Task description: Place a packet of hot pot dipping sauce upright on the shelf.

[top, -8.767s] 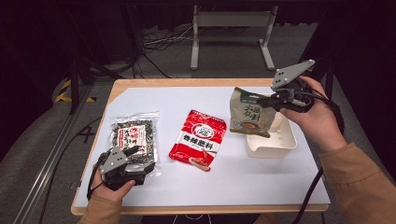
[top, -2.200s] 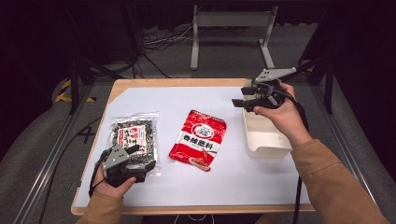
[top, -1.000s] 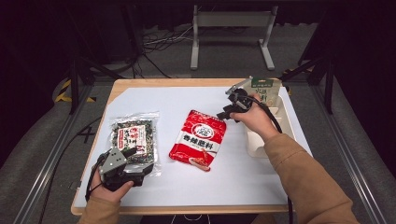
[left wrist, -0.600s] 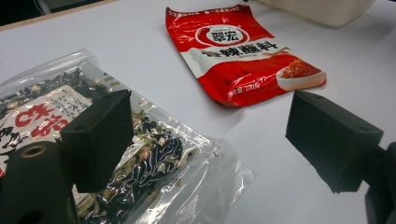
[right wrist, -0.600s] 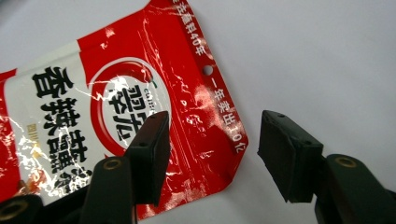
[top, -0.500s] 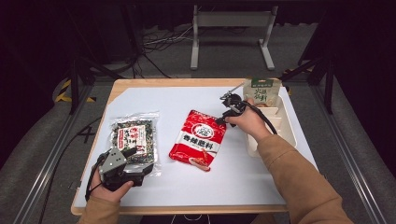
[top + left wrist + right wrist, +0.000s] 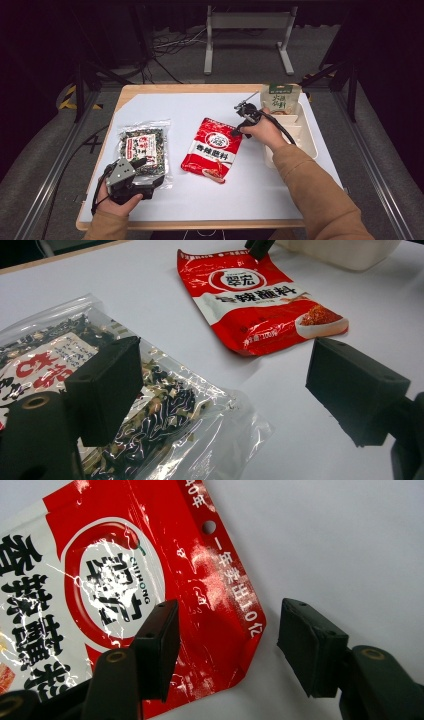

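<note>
High view looks forward and down on the whole bench [image 7: 150, 105] from the person's side. Left gripper view sits low, facing across toward the red seasoning packet [image 7: 260, 305]. Right gripper view hangs close above that packet's corner; all three share it.

Bright, evenly lit white table [image 7: 250, 195] amid dark surroundings; glare on glossy packets; near jaws blurred.

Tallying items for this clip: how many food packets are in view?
3. A seaweed packet lies at the table's left, a red seasoning packet in the middle, and a green-topped packet stands in the white bin at the right. None seems hidden.
</note>
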A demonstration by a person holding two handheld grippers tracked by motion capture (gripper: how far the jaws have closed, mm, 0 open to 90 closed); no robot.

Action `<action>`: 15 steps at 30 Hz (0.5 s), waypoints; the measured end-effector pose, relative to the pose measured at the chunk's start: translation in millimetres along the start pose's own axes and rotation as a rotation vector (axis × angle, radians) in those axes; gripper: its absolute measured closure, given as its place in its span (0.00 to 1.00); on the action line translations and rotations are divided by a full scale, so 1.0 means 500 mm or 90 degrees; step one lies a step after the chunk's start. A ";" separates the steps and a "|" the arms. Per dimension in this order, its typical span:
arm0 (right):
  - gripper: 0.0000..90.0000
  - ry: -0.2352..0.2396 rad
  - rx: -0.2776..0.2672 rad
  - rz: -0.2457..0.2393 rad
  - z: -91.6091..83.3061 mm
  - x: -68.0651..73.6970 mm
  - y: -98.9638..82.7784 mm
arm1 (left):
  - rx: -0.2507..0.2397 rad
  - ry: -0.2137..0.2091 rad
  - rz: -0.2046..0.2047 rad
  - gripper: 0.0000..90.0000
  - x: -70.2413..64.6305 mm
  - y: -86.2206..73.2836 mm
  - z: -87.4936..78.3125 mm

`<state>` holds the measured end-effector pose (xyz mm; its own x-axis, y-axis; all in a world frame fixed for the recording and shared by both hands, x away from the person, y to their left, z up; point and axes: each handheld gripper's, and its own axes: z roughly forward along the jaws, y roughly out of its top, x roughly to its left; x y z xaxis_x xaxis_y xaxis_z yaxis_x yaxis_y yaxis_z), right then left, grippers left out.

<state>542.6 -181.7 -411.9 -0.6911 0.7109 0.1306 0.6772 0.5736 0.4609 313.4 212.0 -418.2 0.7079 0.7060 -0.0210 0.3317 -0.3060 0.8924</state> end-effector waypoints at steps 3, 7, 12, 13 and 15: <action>0.49 0.015 0.004 0.002 0.005 0.001 0.000 | -0.001 0.000 0.001 0.17 0.000 0.000 0.000; 0.50 0.027 0.004 -0.010 0.008 0.004 0.000 | -0.001 0.000 0.000 0.17 0.000 0.000 0.000; 0.57 0.032 -0.001 -0.043 -0.007 0.009 0.001 | -0.002 -0.001 0.002 0.17 -0.001 0.000 0.000; 0.58 0.038 -0.003 -0.041 -0.012 0.010 0.001 | -0.001 -0.001 0.002 0.17 -0.001 0.001 0.001; 0.60 0.050 -0.008 -0.039 -0.020 0.010 0.000 | -0.002 -0.003 0.001 0.17 -0.002 0.001 0.001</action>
<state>536.5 -181.9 -402.4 -0.7487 0.6408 0.1698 0.6304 0.6090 0.4814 313.1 210.7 -418.0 0.7108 0.7030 -0.0218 0.3288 -0.3048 0.8939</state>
